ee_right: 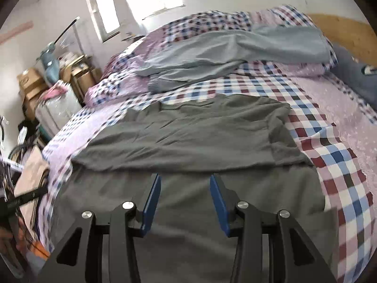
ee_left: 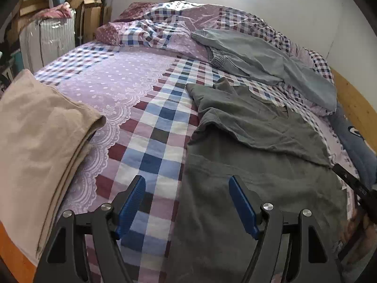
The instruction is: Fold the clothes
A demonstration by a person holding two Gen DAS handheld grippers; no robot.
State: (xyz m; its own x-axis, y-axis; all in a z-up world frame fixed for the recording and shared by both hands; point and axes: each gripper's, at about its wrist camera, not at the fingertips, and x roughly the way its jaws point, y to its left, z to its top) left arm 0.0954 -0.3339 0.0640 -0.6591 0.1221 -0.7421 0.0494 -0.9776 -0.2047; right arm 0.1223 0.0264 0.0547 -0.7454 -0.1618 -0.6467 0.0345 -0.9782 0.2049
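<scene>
Right wrist view: right tool (ee_right: pixel 185 197) and left tool (ee_left: pixel 187 202) hover empty, jaws apart, over the grey shirt (ee_right: pixel 188 129); a shallow pinch risks dragging one layer and skewing the fold.

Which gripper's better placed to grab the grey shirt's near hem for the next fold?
Probably right: the right gripper hangs open directly over the grey shirt. The left gripper, also open, straddles the shirt's left edge, half over the checked bedspread.

No readable text, labels, brands or numbers in either view. Cardboard boxes (ee_right: pixel 31 80) by the wall show faint marks, too blurred to read. Dark blue cloth (ee_left: pixel 353 136) at the bed edge carries a white graphic, not legible as text.
</scene>
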